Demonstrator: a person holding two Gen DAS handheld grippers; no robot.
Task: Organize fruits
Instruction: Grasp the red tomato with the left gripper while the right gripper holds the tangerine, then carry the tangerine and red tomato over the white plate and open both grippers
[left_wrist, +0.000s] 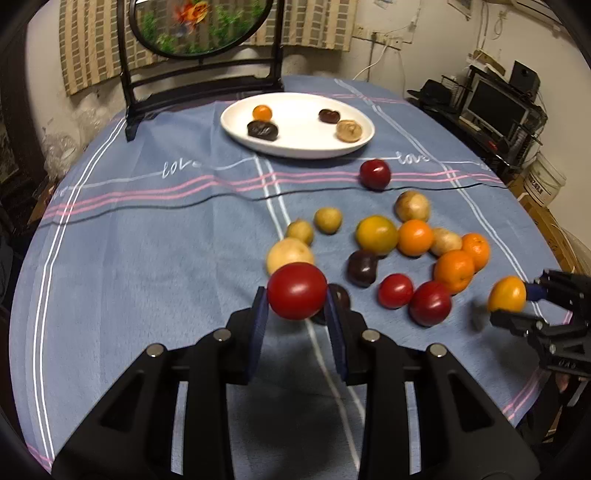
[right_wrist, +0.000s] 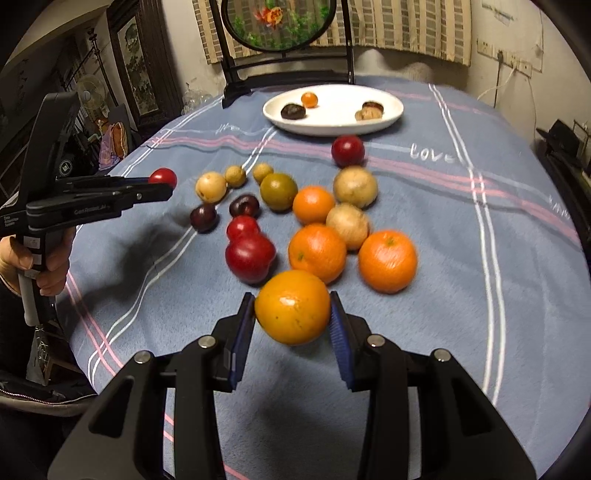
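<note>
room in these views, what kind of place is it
Most likely a lived-in home room, a dining or sitting area. A round table under a blue cloth holds a white plate, a carved stand with a round painted screen stands behind it, and a monitor sits on cluttered shelves.

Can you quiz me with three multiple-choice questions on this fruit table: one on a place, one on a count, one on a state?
1. Where is the white plate?
A. far side, near the dark stand
B. under the left tool
C. on the floor

2. How many pieces lie on the plate?
A. two
B. four
C. seven

3. What does the right tool hold?
A. nothing
B. a dark plum
C. a yellow-orange fruit

Answers: 1 A, it sits beyond the loose fruit. 2 B, four show in both views. 3 C, both pads press its sides.
</note>
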